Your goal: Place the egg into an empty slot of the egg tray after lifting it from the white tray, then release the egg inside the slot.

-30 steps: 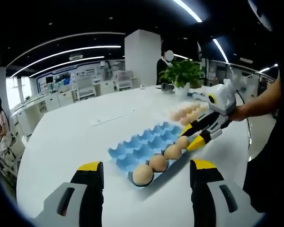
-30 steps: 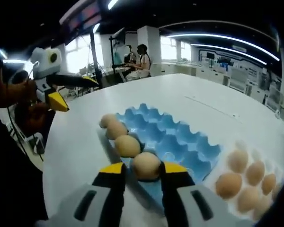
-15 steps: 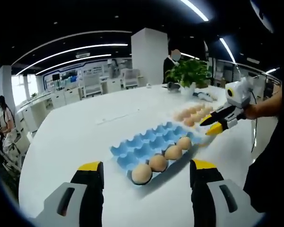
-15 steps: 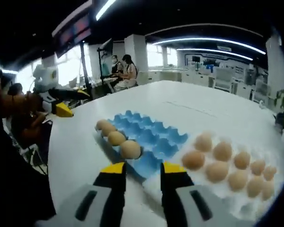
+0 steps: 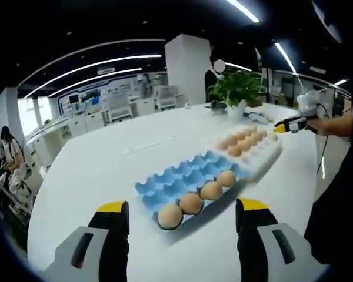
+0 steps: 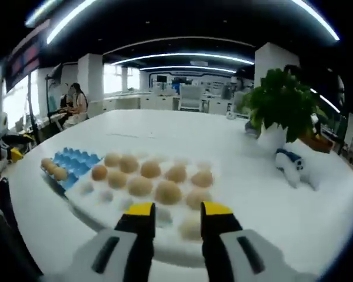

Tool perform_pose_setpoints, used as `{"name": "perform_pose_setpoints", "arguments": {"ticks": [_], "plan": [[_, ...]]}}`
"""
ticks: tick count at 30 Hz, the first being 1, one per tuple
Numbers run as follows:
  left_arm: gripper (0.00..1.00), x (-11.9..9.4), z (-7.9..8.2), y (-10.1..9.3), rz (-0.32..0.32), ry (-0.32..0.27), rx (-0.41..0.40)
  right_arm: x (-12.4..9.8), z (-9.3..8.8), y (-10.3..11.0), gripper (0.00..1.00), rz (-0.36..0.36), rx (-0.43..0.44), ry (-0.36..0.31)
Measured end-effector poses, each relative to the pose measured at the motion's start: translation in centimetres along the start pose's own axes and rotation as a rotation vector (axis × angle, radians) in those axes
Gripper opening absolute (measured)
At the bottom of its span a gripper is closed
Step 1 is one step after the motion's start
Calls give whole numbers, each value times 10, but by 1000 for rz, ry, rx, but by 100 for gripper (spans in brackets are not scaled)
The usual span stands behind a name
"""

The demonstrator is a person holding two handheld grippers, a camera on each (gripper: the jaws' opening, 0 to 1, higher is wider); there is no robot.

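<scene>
- Right gripper (image 6: pixel 177 212): jaws open, holding nothing, poised over the near edge of the white tray (image 6: pixel 135 249) on the surface (image 6: pixel 253 194).
- Nearest egg (image 6: pixel 167 192) at 12 o'clock, just past the jaw tips; best to centre on it and close gently, away from its neighbours.
- Blue egg tray (image 6: pixel 70 163) at 9 o'clock; four eggs (image 5: pixel 190 202) in its near row, the other slots empty.
- Left gripper (image 5: pixel 179 211): jaws wide open, empty, well short of the egg tray.
</scene>
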State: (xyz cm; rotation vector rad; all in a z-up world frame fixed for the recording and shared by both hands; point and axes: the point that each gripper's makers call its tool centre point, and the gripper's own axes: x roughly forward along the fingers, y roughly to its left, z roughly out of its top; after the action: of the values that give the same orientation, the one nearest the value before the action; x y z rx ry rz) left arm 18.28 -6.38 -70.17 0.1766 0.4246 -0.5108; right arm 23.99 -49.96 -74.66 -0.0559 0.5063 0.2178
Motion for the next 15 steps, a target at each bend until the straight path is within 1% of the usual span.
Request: {"name": "perform_pose_setpoints", "arguments": {"ticks": [1,3,4,8,10,11,12,14,15], "plan": [[74,1,-1,0,-3,4,-1,4,-6,4,32,25,-1,31],[74,1,-1,-1,-6,5,2,7,-4,4,32,14,-3,16],[74,0,0,-1,-6,2,6,8,-4,5,32,21,3,19],[74,-2,4,-1,-5,-7,13,11,-12,-1,31,-11,93,59],[74,-2,4,0,2,-5,10,11,-13,-4,31,-16,96,60],[74,-2,4,1,4,-8,8,11,-14,-6,30,-20,116,61],[74,-3,5,2,11,-14,4,12,-17,-9,29,-20,155,74],[74,-3,4,3,18,-9,0,14,-24,-11,27,-21,219,118],[74,-3,5,3,18,-10,-1,15,-23,-12,26,-19,251,117]]}}
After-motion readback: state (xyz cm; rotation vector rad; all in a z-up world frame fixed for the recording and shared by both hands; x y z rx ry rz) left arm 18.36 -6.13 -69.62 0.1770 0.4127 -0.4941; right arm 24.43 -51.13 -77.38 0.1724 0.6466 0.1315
